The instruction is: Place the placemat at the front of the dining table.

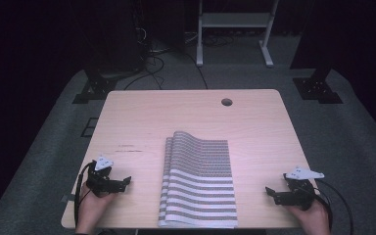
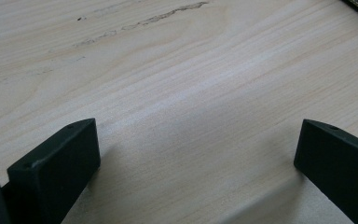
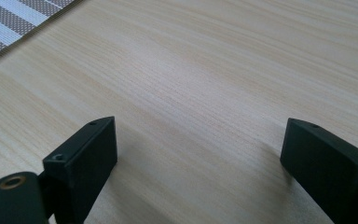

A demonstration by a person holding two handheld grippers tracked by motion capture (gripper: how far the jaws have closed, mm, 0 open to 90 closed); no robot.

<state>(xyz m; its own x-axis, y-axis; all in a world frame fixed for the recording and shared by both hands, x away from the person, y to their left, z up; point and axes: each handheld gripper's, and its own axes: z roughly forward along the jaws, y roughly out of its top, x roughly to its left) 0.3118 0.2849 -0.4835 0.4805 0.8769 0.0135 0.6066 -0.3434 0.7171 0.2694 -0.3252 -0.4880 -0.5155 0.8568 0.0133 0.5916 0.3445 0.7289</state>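
Lying folded in the middle of the pale wooden surface (image 1: pixel 142 117), between the two hands, the grey-and-white striped cloth (image 1: pixel 199 183) looks soft, light and limp, so it will probably sag and slide when it is lifted; I judge that a corner or the layered left edge is the best place to pinch it. The left hand-held gripper (image 1: pixel 126 181) and the right hand-held gripper (image 1: pixel 269 192) both rest near the front corners with jaws wide apart, released, grasping nothing and not touching the cloth.

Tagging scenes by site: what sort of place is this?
Likely a lab or recording room: a bare desk with a cable hole, loose cables on grey carpet, stand feet around.
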